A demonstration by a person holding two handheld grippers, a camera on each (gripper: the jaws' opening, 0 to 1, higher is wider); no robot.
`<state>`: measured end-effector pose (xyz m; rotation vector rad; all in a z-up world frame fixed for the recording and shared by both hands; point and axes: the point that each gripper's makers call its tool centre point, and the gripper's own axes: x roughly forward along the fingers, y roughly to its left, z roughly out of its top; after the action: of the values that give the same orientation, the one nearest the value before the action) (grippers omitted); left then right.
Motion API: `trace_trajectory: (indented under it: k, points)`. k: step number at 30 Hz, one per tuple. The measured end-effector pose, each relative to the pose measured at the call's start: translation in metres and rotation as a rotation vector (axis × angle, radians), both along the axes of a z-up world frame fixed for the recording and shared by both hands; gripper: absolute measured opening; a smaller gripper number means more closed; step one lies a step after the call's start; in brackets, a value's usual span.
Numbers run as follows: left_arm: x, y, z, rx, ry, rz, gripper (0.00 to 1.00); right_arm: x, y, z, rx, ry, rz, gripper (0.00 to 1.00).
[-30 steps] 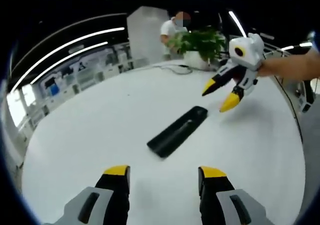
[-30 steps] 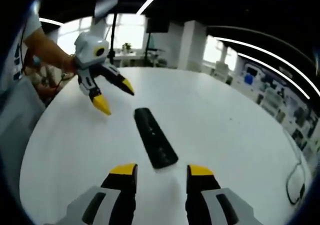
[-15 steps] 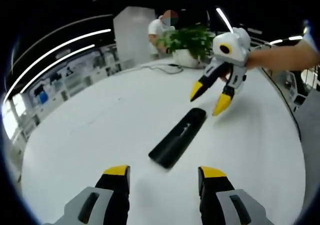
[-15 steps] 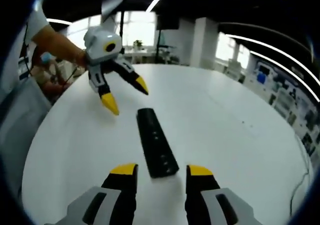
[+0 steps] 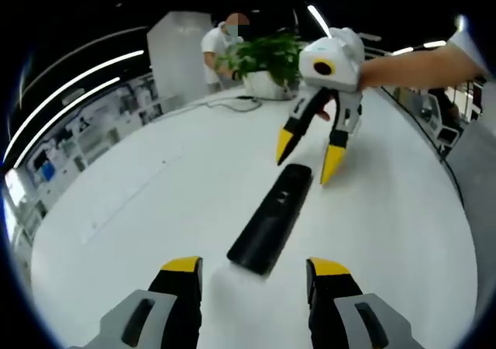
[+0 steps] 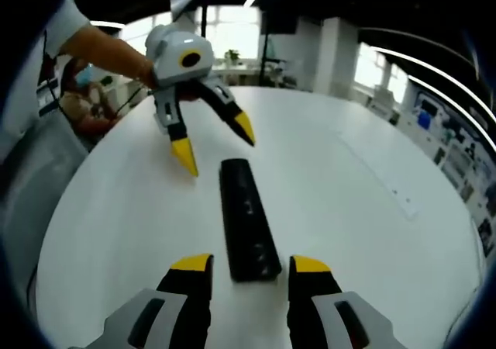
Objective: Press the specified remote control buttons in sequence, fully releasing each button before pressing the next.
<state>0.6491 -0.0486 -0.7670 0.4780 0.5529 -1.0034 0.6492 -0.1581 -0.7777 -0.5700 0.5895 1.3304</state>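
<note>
A long black remote control (image 5: 273,217) lies flat on the white round table (image 5: 132,217), its near end just ahead of my left gripper (image 5: 254,270), which is open with nothing between its jaws. At the remote's far end my right gripper (image 5: 308,155) hangs open, yellow tips pointing down on either side of that end, just above the table. In the right gripper view the remote (image 6: 248,217) runs away from my open right gripper (image 6: 251,265). There the left gripper (image 6: 215,143) is open over the remote's far end.
A potted green plant (image 5: 263,58) and a loose cable (image 5: 232,105) sit at the table's far edge, with a person (image 5: 221,43) standing behind them. A small white strip (image 6: 403,202) lies on the table to the right. A person's forearm (image 6: 108,50) holds the left gripper.
Both grippers have closed in on the remote from opposite ends. Each one's tips now flank an end of it. The remote itself has stayed put.
</note>
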Motion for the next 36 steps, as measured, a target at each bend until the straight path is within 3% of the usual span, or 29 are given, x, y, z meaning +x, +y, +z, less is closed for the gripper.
trace_trajectory:
  k: [2, 16, 36]
  points:
    - [0.0, -0.001, -0.002, 0.003, 0.025, -0.018, 0.55, 0.0, -0.001, -0.001, -0.007, -0.002, 0.007, 0.35]
    - [-0.003, -0.013, -0.008, 0.007, 0.042, -0.127, 0.54, -0.002, 0.003, -0.001, -0.031, -0.003, 0.062, 0.32]
    - [-0.01, -0.027, -0.008, 0.004, 0.068, -0.194, 0.48, -0.007, 0.008, -0.004, -0.071, -0.009, 0.128, 0.29]
